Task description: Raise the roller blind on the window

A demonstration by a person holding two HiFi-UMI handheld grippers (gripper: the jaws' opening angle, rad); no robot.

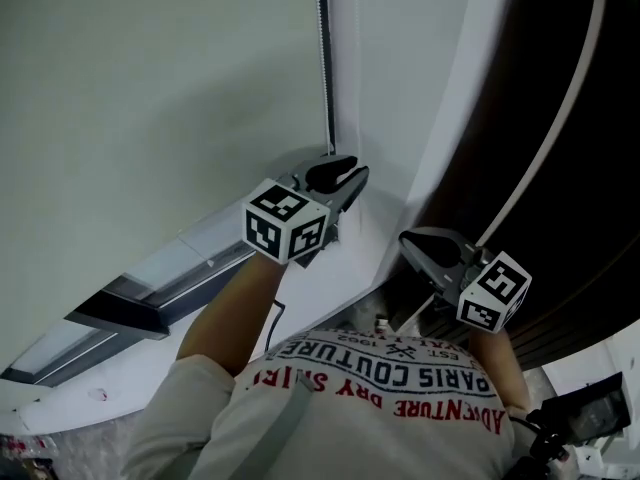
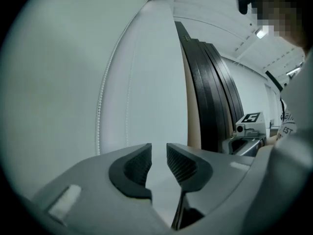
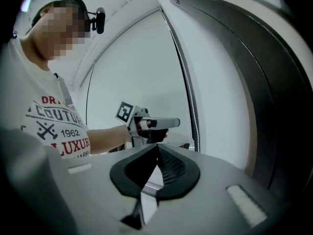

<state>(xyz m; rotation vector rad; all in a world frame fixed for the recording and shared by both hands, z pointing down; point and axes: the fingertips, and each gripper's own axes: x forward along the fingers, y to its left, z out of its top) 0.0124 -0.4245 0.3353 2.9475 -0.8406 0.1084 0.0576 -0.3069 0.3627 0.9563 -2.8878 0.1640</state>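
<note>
Wide white fabric roller blind (image 1: 150,98) hangs flat over the window at left, its drop running vertical. It looks mostly down, so the raising remains. Left gripper (image 1: 345,178) has jaws apart and empty, right by the thin vertical beaded pull chain (image 1: 325,58). Right gripper (image 1: 420,246) is closed on nothing.

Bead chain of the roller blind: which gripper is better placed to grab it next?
Left, probably. In the head view the left gripper sits right by the hanging bead chain, with its jaws apart and nothing between them. The right gripper is shut, empty and further off to the side.
</note>
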